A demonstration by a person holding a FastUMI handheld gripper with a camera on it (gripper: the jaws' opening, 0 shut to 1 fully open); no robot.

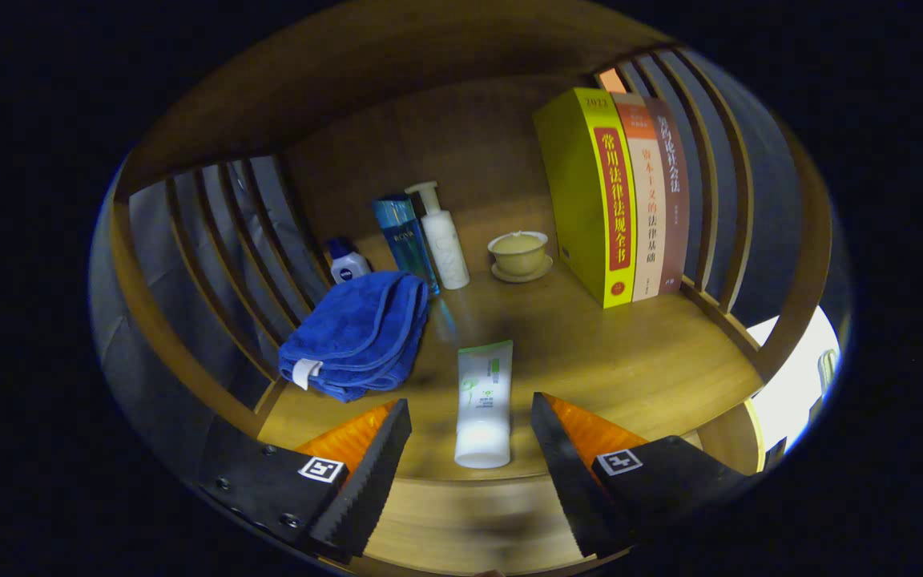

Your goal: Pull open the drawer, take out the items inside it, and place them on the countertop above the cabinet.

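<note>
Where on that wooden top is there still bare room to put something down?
Bare wood lies between the tube and the books, in front of the cup. The bottles and blue towel crowd the other side. The open gripper straddles the tube.

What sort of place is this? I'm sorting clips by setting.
Probably a home-style shelf or cabinet top with wooden slatted sides: toiletry bottles and a folded blue towel stand beside upright books and a lidded cup. A tube lies between the open gripper fingers.
</note>
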